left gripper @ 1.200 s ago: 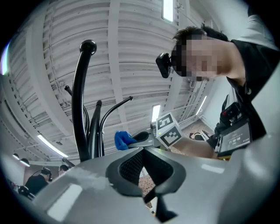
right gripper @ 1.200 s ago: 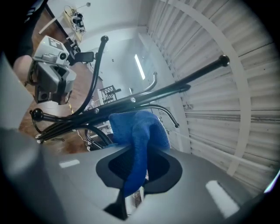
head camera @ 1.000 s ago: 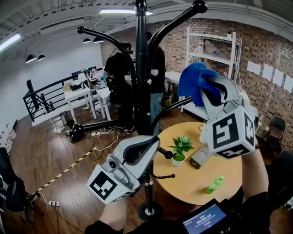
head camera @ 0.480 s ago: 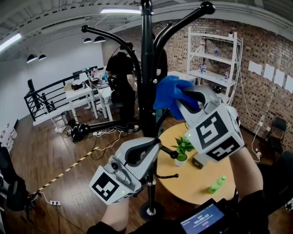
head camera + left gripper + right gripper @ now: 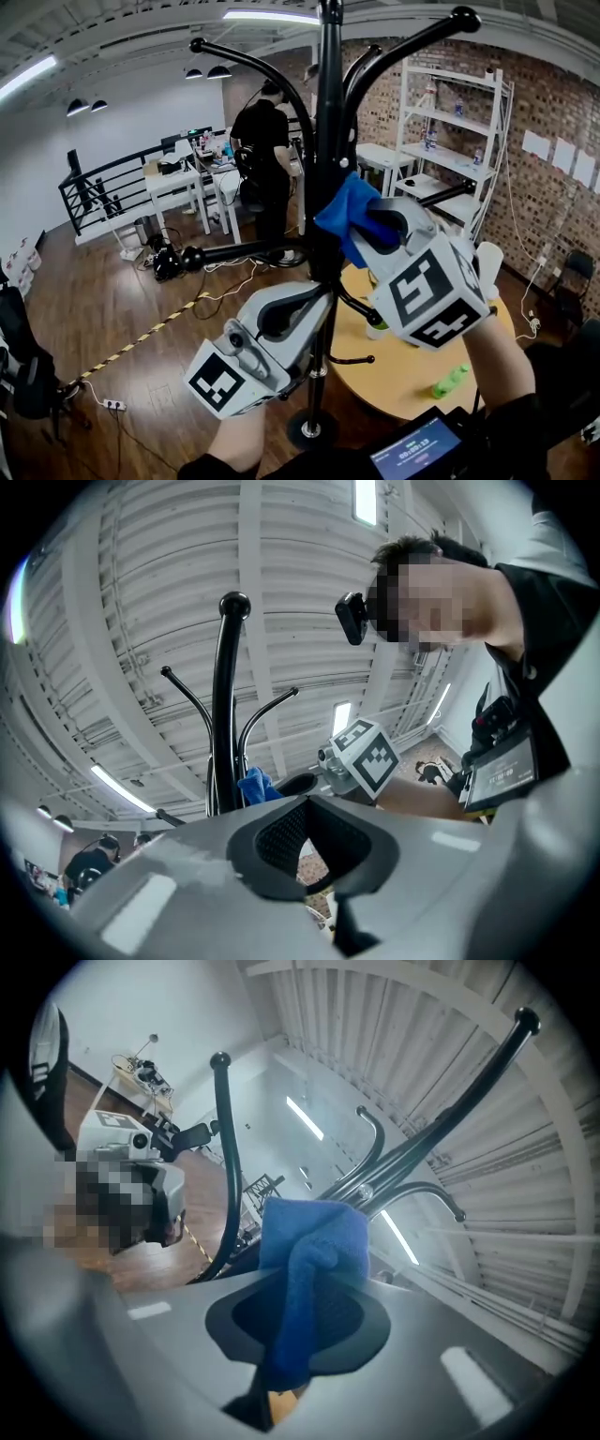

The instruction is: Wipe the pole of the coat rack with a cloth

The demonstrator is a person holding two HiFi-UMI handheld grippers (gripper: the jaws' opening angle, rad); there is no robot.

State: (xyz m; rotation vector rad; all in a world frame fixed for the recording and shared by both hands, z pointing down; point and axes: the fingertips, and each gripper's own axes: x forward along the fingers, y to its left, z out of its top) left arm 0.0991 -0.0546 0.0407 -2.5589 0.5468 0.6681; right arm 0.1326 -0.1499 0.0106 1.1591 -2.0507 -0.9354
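Two hand-held grippers raised: the left hand-held gripper (image 5: pixel 309 302) low, the right hand-held gripper (image 5: pixel 375 225) higher.
The left one is held close to the body and angled up and to the right. Its jaws are together with nothing between them, and its marker cube faces down and left. The left forearm (image 5: pixel 234 445) comes up from the bottom edge of the head view. The right one sits above and to the right of it, pointing up and left, with its jaws clamped on a blue cloth (image 5: pixel 345 211) that bunches out past the tips. The right forearm (image 5: pixel 492 361) rises from the lower right.
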